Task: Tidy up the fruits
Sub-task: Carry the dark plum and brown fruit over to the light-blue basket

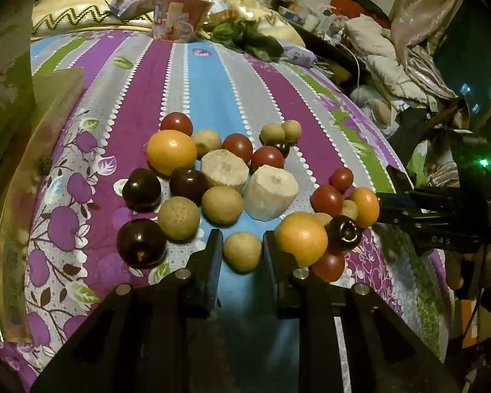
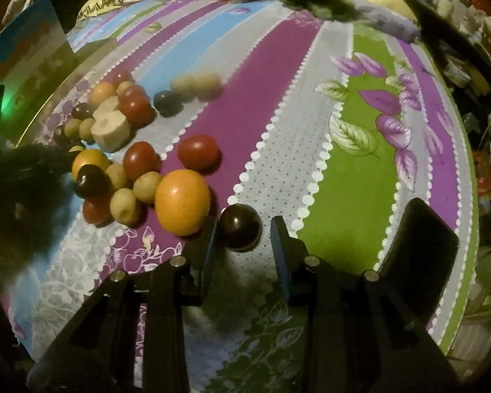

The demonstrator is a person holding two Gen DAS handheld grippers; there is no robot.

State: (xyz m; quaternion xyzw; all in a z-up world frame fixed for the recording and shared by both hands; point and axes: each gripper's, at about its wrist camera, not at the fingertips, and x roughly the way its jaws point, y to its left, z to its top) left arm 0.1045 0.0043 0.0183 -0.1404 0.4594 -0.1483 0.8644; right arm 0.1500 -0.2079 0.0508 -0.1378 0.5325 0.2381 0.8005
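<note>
On the bed (image 1: 212,75), under a striped purple, blue and grey cover, the fruits lie in a loose mixed heap toward the middle, so sorting by kind looks barely begun.

The left tongs (image 1: 240,249) stand apart around a small tan round fruit (image 1: 242,250), likely a longan. I cannot tell whether the pads touch it. This placement suggests it is the next pick, being the nearest loose piece at the heap's near side.

The right tongs (image 2: 245,229) are apart too, straddling a dark plum (image 2: 240,227). It sits just beside the left finger, apart from the right one, and alone on the grey stripe, near an orange (image 2: 182,201). It may be the seed of a separate group toward the bed's right edge.

The fruits are glossy and round: dark plums, red tomato-like fruits, oranges, dull tan longans, plus two pale peeled chunks (image 1: 224,168) with flat cut faces. Round ones will probably roll on the soft cover.
</note>
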